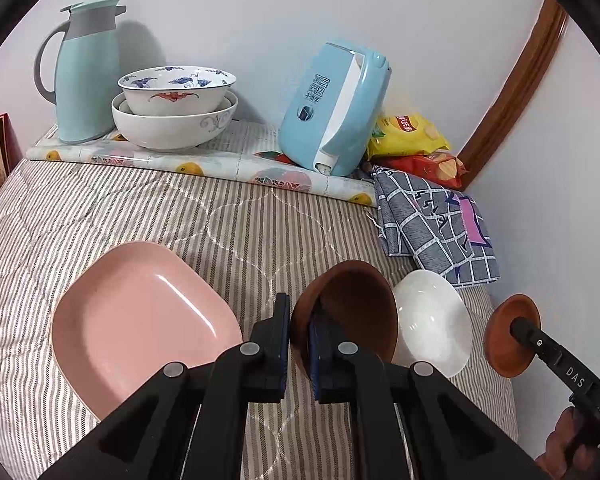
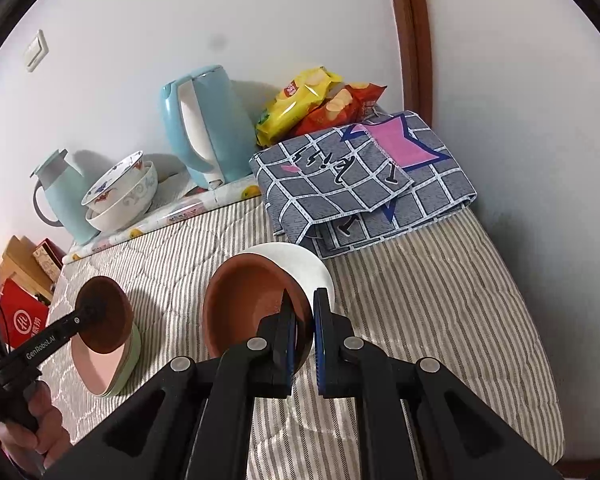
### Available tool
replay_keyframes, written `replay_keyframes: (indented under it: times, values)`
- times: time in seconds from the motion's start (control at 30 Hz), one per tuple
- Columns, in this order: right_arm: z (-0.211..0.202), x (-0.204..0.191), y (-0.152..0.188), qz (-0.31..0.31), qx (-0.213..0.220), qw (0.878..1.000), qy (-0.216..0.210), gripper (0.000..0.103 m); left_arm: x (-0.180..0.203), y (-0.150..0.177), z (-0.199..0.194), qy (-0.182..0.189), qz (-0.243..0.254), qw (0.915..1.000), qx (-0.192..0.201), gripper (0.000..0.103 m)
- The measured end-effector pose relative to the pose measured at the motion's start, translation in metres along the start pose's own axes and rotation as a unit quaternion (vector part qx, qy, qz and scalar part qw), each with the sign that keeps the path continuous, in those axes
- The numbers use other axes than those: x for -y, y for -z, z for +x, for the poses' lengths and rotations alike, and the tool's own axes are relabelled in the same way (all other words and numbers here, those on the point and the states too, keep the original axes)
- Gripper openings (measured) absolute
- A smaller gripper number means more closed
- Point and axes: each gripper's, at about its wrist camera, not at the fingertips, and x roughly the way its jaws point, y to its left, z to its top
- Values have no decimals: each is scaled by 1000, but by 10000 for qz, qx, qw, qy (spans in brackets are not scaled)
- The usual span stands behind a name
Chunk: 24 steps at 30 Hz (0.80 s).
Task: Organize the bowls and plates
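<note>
Pinching the rim of the first brown bowl (image 1: 352, 304) in the left tongs (image 1: 300, 304), pressed tight on its wall, holding it tilted on edge just at three o'clock of the pink plate (image 1: 140, 320). Gripping the second brown bowl (image 2: 248, 304) the same way in the right tongs (image 2: 304, 300), clamped on its rim, directly in front of the white bowl (image 2: 300, 264) at twelve o'clock. Not telling from either view whether the held bowls are touching the bed (image 2: 420, 320) or hanging clear of it.

Leaving the pink plate lying on the bed on top of a green plate (image 2: 134, 356), and judging that pair as sorted. Looking further off to eleven o'clock, finding two patterned bowls (image 1: 176, 108) nested on the fruit-print board (image 1: 220, 160) beside the thermos jug (image 1: 88, 72), apparently done as well.

Reckoning the job about midway: nesting the two brown bowls and placing the lone white bowl yet to do.
</note>
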Motion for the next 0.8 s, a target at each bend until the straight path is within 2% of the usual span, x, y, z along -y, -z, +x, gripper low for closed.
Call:
replay_keyframes:
  times: [0.8]
  values:
    - [50, 10, -7, 34, -353, 9993, -94, 8, -16, -21, 36, -217, -250, 9993, -171, 9]
